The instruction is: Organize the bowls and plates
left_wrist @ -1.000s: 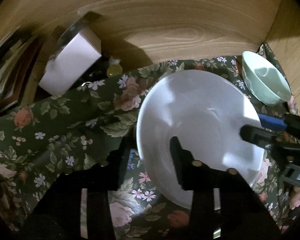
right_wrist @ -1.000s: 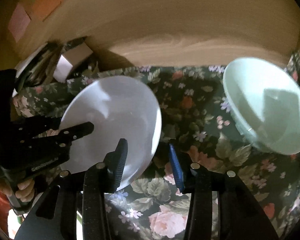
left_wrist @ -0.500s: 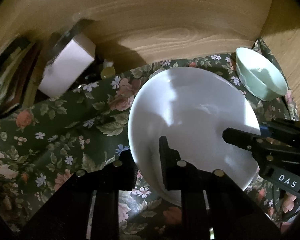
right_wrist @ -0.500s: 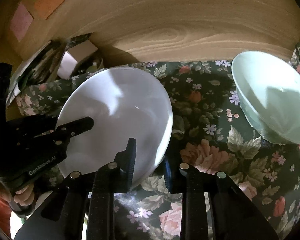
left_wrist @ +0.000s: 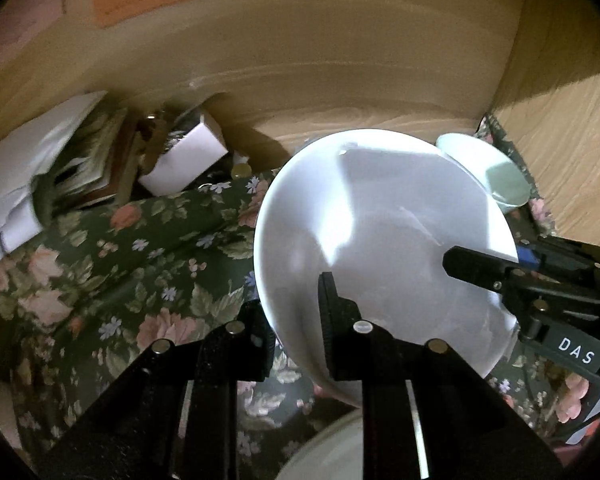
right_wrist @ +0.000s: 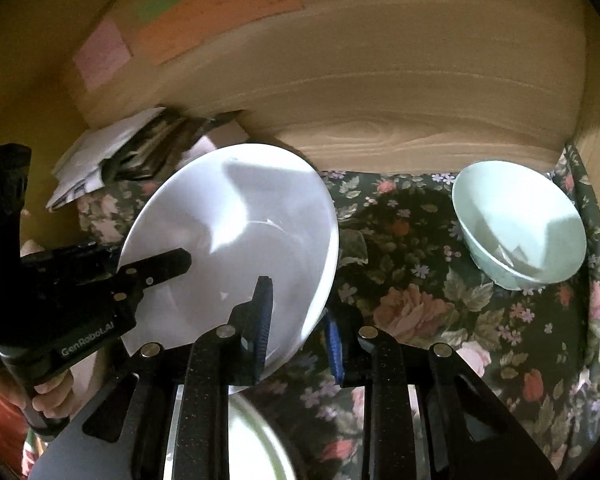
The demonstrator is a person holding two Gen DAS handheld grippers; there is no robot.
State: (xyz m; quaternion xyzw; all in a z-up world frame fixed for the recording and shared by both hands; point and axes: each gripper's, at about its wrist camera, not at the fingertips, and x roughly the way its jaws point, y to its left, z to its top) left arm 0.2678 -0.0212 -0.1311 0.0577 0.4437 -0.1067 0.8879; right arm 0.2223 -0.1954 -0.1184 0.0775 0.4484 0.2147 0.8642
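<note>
over floral cloth point(left_wrist: 148, 264) | both tongs now clamped on white plate point(left_wrist: 380, 220) | lifted

A dark floral tablecloth point(right_wrist: 440, 320) is spread over the surface. A pale green bowl point(right_wrist: 520, 224) is set on it at right; papers point(right_wrist: 100, 160) are heaped upper left.

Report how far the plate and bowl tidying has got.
Nothing looks put away yet. In hand: the white plate is clamped at opposite rims by the left gripper and right gripper and held tilted above the floral cloth. Left: placing it, then the pale green bowl on the cloth.
</note>
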